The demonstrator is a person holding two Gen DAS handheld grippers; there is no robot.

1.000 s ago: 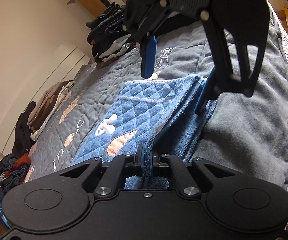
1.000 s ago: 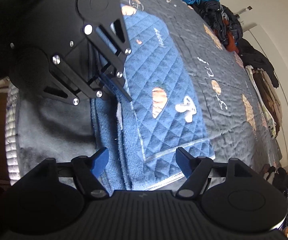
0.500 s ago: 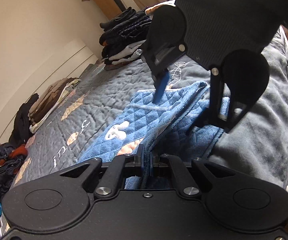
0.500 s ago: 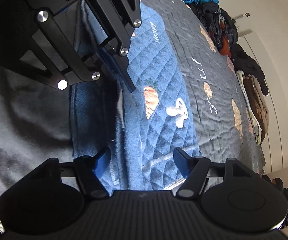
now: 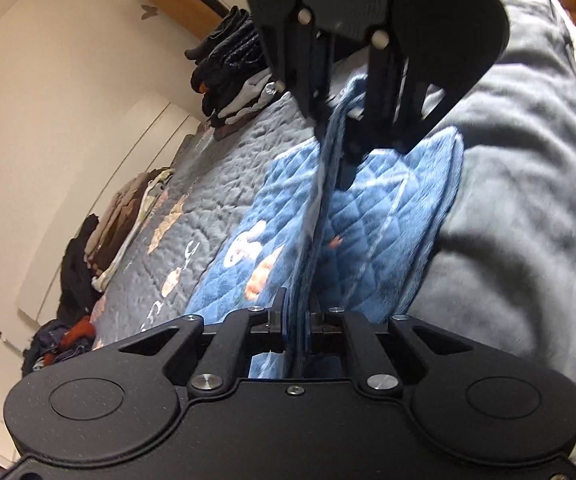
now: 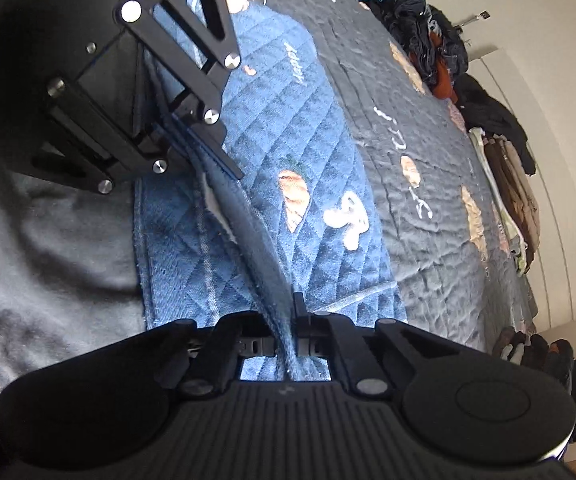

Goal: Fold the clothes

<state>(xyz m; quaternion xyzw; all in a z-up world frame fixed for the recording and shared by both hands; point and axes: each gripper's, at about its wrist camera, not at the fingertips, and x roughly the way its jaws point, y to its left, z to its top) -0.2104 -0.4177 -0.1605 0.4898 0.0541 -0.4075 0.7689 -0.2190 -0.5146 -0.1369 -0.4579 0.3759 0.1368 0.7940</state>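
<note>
A blue quilted garment (image 5: 372, 236) (image 6: 300, 148) with carrot and rabbit prints lies on the bed, one edge pulled up into a taut ridge. My left gripper (image 5: 296, 322) is shut on one end of that ridge. My right gripper (image 6: 288, 326) is shut on the other end, directly opposite. In the left wrist view the right gripper (image 5: 338, 148) sits ahead with the fold between its fingers. In the right wrist view the left gripper (image 6: 191, 148) holds the far end. The cloth on both sides of the ridge rests on the bed.
The grey patterned bedspread (image 5: 207, 200) (image 6: 428, 208) covers the bed, with a plain grey blanket (image 5: 528, 184) (image 6: 55, 240) beside the garment. Piles of clothes (image 5: 231, 68) (image 6: 436, 40) line the far edge by the wall, more (image 5: 123, 224) (image 6: 508, 168) along it.
My right gripper was open over the garment's edge and has now shut on it. The edge between both grippers has risen into a taut ridge. The left gripper kept its hold.
</note>
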